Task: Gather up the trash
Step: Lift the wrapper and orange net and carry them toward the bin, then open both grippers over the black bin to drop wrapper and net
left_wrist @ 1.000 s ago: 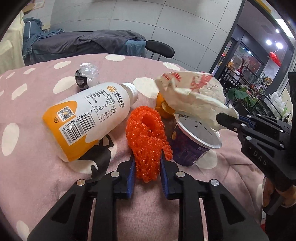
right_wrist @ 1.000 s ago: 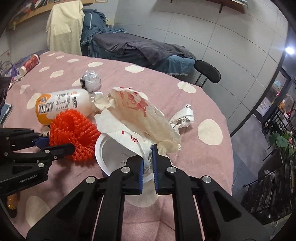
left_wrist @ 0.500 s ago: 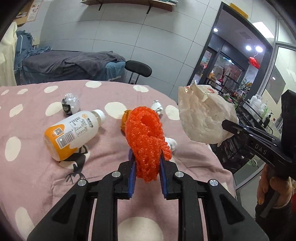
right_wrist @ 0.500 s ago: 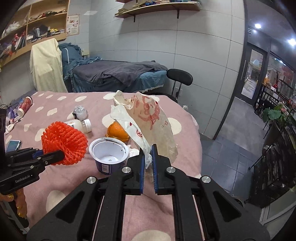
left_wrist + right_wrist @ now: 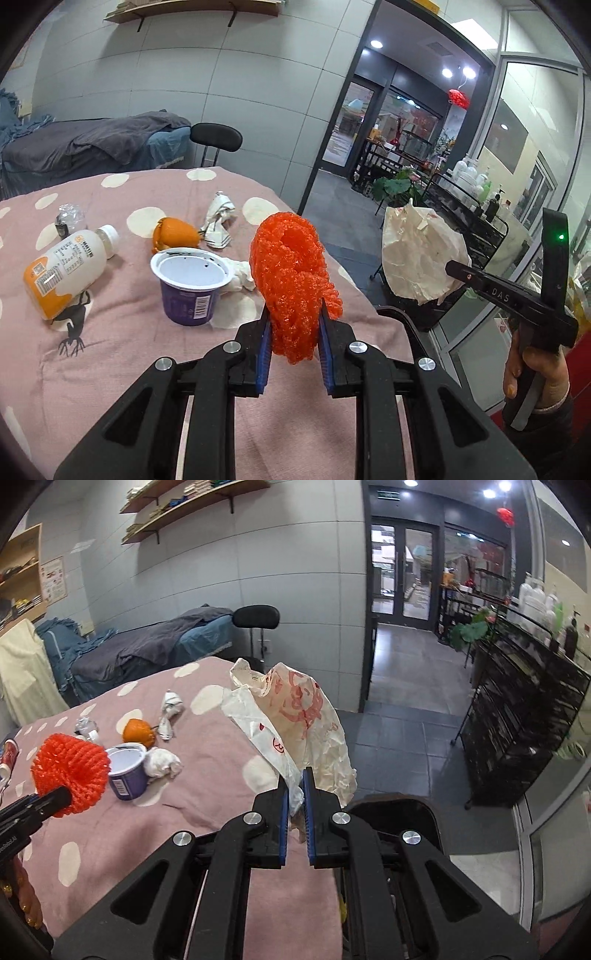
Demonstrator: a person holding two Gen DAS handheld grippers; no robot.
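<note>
On the pink spotted tablecloth (image 5: 122,369), the purple cup (image 5: 190,288) stands upright, open, its white inside bare. Beside the cup: bottle (image 5: 66,266) lying on its side, orange peel (image 5: 175,232) behind, crumpled tissue (image 5: 238,275) touching.

Right gripper (image 5: 294,805) clenched on the paper bag (image 5: 310,720), held past the cloth's edge.

Left gripper (image 5: 293,345) clamped on the orange foam net (image 5: 290,273), lifted beside the cup.

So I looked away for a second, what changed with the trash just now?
Both grippers lifted their loads off the table: the left gripper raised the red foam net, the right gripper carried the paper bag out past the table edge. Neither let go. Cup, bottle and orange peel stayed put.
</note>
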